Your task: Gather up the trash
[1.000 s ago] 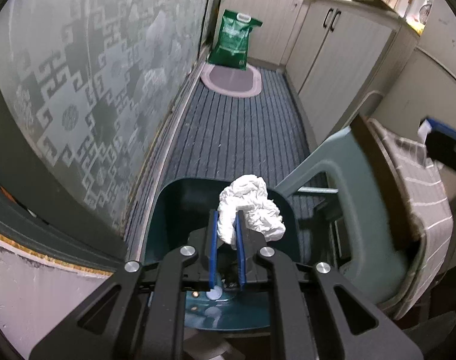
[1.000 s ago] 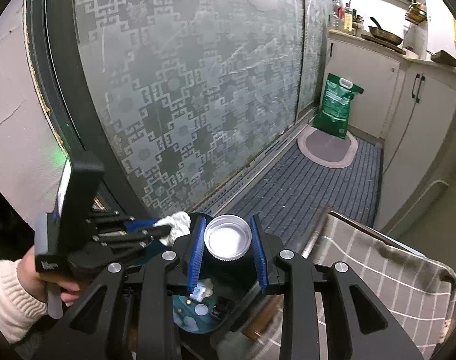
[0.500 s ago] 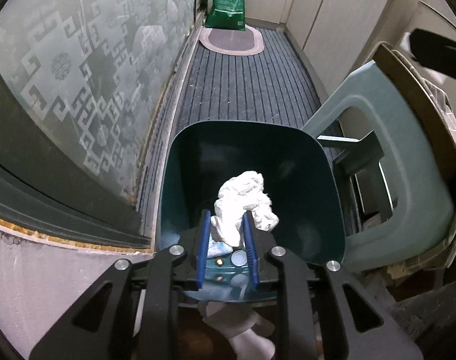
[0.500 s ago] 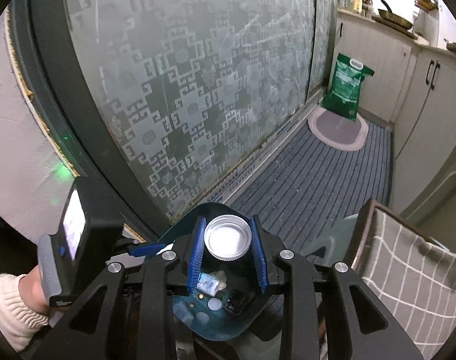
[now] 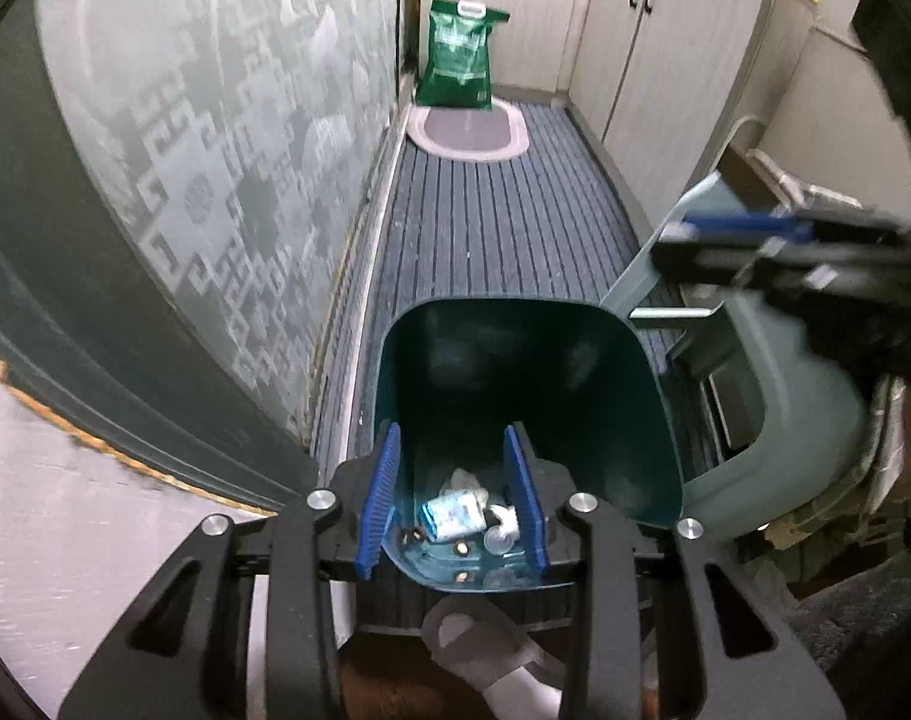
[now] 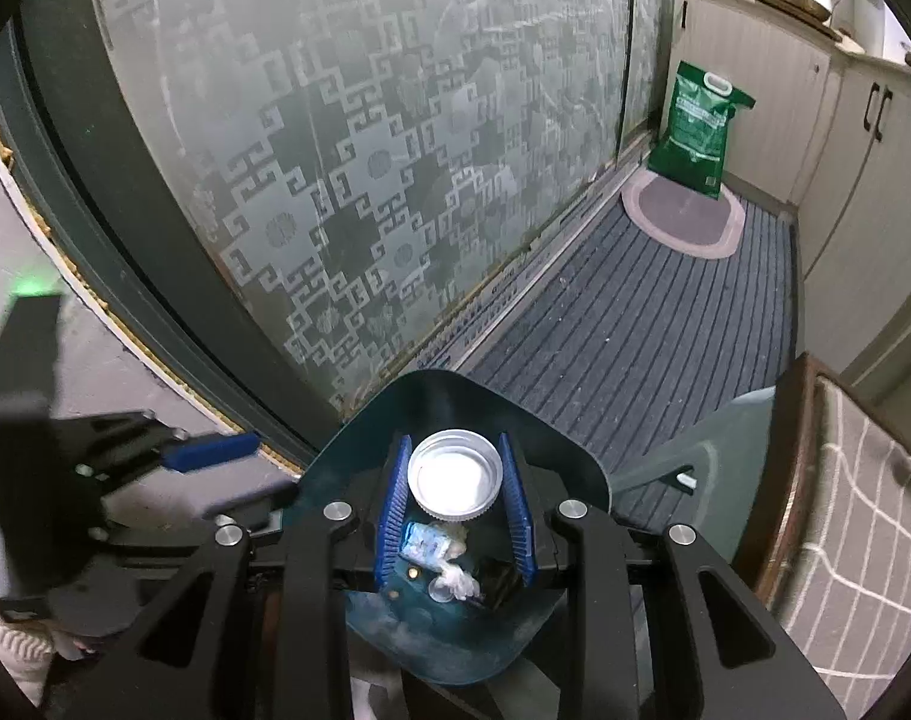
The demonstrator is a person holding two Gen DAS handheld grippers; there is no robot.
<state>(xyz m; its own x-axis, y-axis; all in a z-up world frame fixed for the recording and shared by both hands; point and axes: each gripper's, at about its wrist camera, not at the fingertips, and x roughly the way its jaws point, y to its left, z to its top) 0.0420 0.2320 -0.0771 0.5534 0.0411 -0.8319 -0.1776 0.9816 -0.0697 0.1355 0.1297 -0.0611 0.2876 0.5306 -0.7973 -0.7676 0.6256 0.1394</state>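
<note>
A dark green trash bin stands open on the floor (image 5: 515, 324), also in the right wrist view (image 6: 365, 420). Trash lies at its bottom: a blue-white wrapper (image 5: 452, 513) and white crumpled bits (image 5: 503, 519). My left gripper (image 5: 452, 504) is open and empty, held above the bin's near rim. My right gripper (image 6: 455, 510) is shut on a round silver metal lid (image 6: 455, 474) and holds it over the bin's opening. The right gripper also shows blurred at the right of the left wrist view (image 5: 755, 234), and the left gripper at the left of the right wrist view (image 6: 209, 453).
A frosted patterned glass door (image 6: 365, 150) runs along the left. A striped grey mat (image 5: 503, 228) covers the floor, with a green bag (image 5: 458, 60) and oval rug (image 5: 467, 132) at the far end. A grey-green plastic chair (image 5: 773, 420) with a checked cloth (image 6: 863, 510) stands right of the bin. Cabinets (image 5: 665, 60) line the right.
My left gripper has opened and let go of the crumpled white tissue, which is no longer between the fingers. The right gripper has kept the lid and moved over the bin.
</note>
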